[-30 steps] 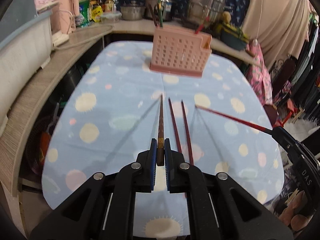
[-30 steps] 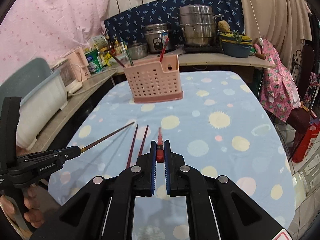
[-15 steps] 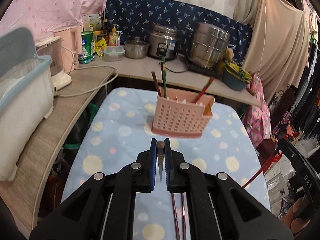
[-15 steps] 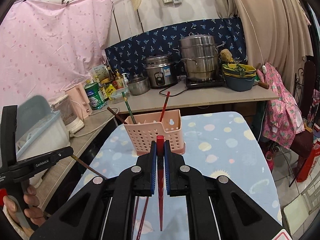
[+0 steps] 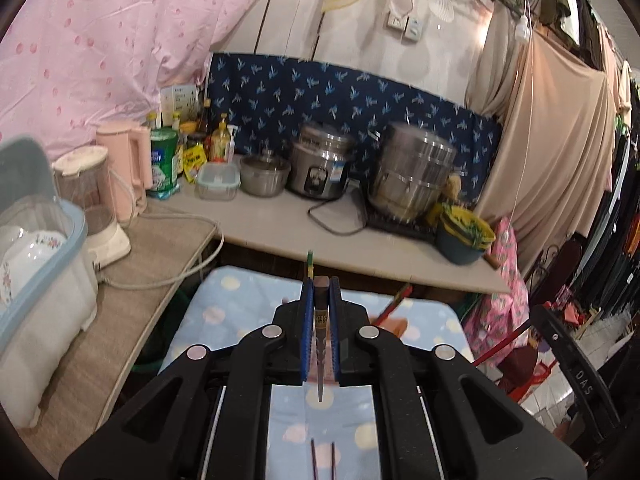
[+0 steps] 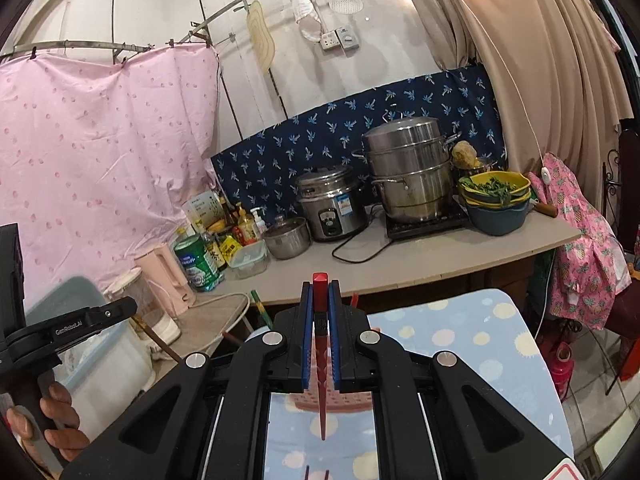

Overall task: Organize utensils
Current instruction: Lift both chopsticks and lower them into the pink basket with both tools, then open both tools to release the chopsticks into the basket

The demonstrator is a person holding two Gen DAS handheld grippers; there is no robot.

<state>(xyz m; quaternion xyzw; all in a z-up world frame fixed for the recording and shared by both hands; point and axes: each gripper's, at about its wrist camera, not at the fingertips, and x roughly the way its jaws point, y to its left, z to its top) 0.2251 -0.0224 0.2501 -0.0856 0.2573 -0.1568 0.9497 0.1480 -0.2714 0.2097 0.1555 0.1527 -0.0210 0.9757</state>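
Note:
My left gripper [image 5: 320, 300] is shut on a dark brown chopstick [image 5: 320, 356] that hangs tip down. My right gripper [image 6: 320, 304] is shut on a red chopstick [image 6: 321, 380], also tip down. Both are held high above the blue spotted table [image 6: 480, 340]. The pink utensil basket [image 6: 352, 402] is mostly hidden behind the grippers; a green chopstick [image 5: 309, 260] and a red one [image 5: 394, 304] stick up from it. Two dark red chopsticks [image 5: 323, 460] lie on the table below. The right gripper also shows at the right edge of the left wrist view [image 5: 572, 368].
A counter [image 6: 440, 256] behind the table holds a rice cooker [image 6: 332, 204], a steel steamer pot [image 6: 408, 168], bowls [image 6: 496, 200], bottles and a pink kettle [image 6: 166, 280]. A dish rack [image 5: 36, 280] stands at the left. Hanging clothes fill the right side.
Both grippers have risen and tilted up with their chopsticks, from low over the table to high above the basket. The basket has slipped behind the grippers.

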